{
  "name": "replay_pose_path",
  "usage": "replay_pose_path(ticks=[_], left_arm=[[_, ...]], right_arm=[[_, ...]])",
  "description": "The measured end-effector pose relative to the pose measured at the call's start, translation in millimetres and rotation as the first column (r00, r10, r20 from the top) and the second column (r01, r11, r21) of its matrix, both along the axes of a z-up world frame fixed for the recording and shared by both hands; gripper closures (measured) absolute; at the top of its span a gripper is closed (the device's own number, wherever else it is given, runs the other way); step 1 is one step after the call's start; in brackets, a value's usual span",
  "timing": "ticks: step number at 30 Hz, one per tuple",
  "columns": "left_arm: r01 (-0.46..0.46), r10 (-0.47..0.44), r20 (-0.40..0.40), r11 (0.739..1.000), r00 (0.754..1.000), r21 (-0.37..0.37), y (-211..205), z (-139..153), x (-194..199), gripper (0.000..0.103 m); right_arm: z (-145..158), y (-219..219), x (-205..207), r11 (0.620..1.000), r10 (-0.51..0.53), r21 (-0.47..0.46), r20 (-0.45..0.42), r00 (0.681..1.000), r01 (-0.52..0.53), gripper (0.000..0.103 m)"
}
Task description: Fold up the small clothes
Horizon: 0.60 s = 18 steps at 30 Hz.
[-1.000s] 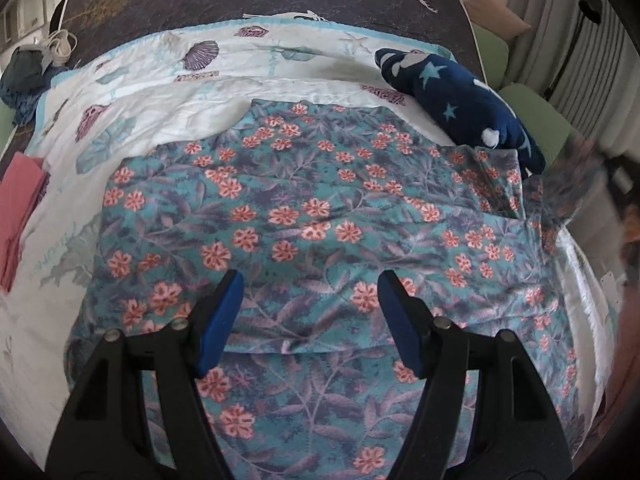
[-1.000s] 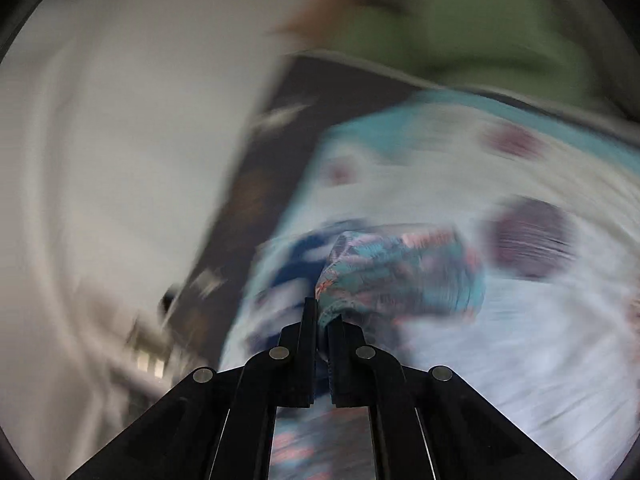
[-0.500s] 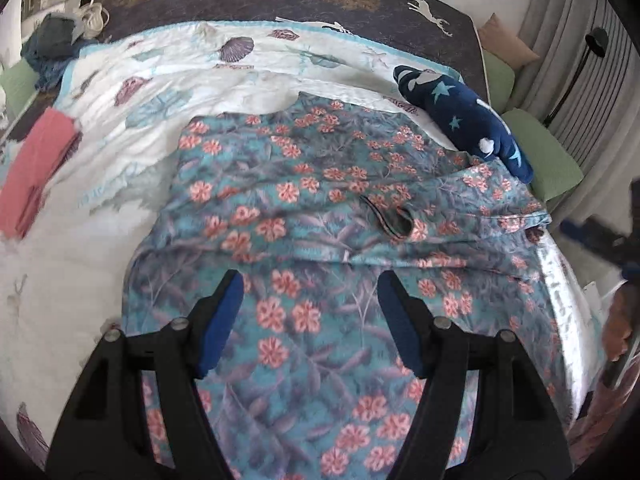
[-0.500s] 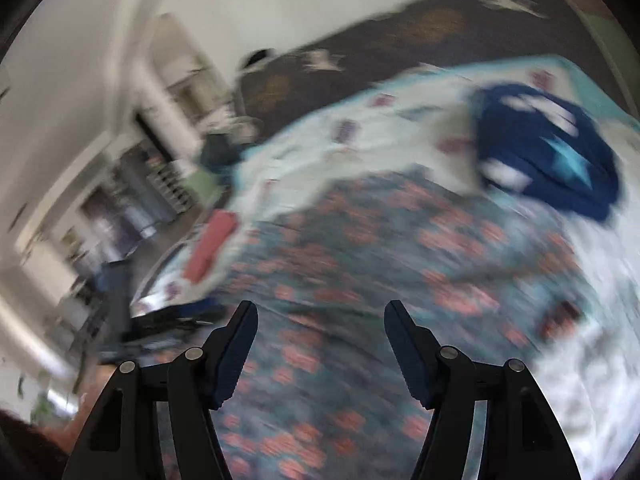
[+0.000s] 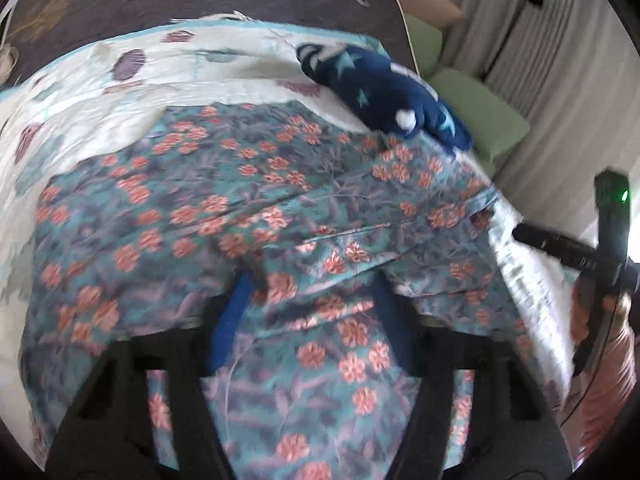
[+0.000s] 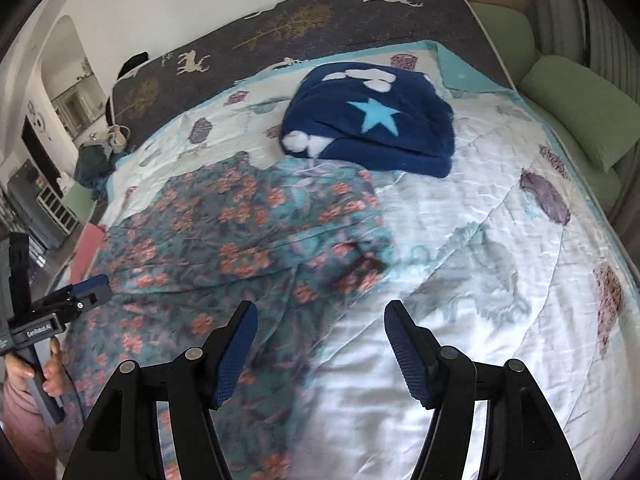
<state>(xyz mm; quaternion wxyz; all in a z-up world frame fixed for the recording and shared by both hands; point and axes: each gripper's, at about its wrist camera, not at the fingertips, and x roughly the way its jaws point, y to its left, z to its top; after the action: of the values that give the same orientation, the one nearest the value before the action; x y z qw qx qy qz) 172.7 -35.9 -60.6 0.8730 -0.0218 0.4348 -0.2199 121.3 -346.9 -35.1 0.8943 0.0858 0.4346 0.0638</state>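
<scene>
Your left claw (image 5: 310, 320) is spread wide, a fold of the floral garment (image 5: 240, 208) between its 2 fingers. Your right claw (image 6: 320, 344) gapes, hovering over the garment's edge.

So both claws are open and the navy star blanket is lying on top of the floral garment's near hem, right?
Not quite. Both claws are open, but the navy star blanket lies at the floral garment's far end, toward the headboard, as the right wrist view shows.

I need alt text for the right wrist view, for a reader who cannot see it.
The open right claw hovers over a bed, above the edge of a flowered garment spread flat. A dark blue blanket with a star lies behind; the left claw shows at the far left.
</scene>
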Motion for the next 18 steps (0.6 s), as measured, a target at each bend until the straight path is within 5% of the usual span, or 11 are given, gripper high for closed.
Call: replay_pose_path(ticks=[2, 7, 8, 9, 10, 13, 15, 18], left_arm=[[0.005, -0.004, -0.014, 0.999, 1.0, 0.036, -6.3, -4.2, 8.6, 0.1], [-0.017, 0.024, 0.083, 0.996, 0.996, -0.084, 13.3, 33.8, 3.2, 0.099], [-0.014, 0.032, 0.146, 0.992, 0.989, -0.122, 23.8, 52.2, -4.2, 0.099], [-0.014, 0.043, 0.206, 0.99, 0.978, -0.142, 33.9, 68.1, -11.5, 0.099], [-0.019, 0.058, 0.275, 0.989, 0.96, -0.145, 44.9, 83.1, -20.3, 0.099], [-0.081, 0.091, 0.425, 0.996, 0.901, -0.041, 75.6, 99.8, -40.8, 0.098], [-0.143, 0.108, 0.409, 0.988, 0.906, 0.056, 89.5, 83.2, -40.3, 0.096], [-0.196, 0.168, 0.27, 0.977, 0.948, 0.079, 110.8, 46.3, -32.4, 0.089]], right_arm=[[-4.4, -6.7, 9.9, 0.999, -0.02, -0.035, -0.003, 1.0, 0.02, 0.036], [-27.1, -19.3, 42.3, 0.999, -0.046, -0.031, -0.078, 0.996, 0.044, 0.037], [-30.4, -20.6, 45.8, 0.999, -0.049, -0.019, -0.086, 0.995, 0.048, 0.048], [-31.4, -21.2, 46.8, 0.999, -0.051, -0.008, -0.086, 0.995, 0.051, 0.065], [-30.7, -21.0, 46.0, 0.999, -0.042, 0.01, -0.081, 0.996, 0.043, 0.072], [-23.0, -15.3, 36.0, 1.0, 0.003, 0.018, -0.03, 1.0, -0.003, 0.076], [-18.9, -9.7, 27.5, 0.999, 0.045, -0.013, -0.007, 0.999, -0.045, 0.076], [-19.8, -1.7, 18.0, 0.994, 0.098, -0.047, -0.013, 0.995, -0.098, 0.076]])
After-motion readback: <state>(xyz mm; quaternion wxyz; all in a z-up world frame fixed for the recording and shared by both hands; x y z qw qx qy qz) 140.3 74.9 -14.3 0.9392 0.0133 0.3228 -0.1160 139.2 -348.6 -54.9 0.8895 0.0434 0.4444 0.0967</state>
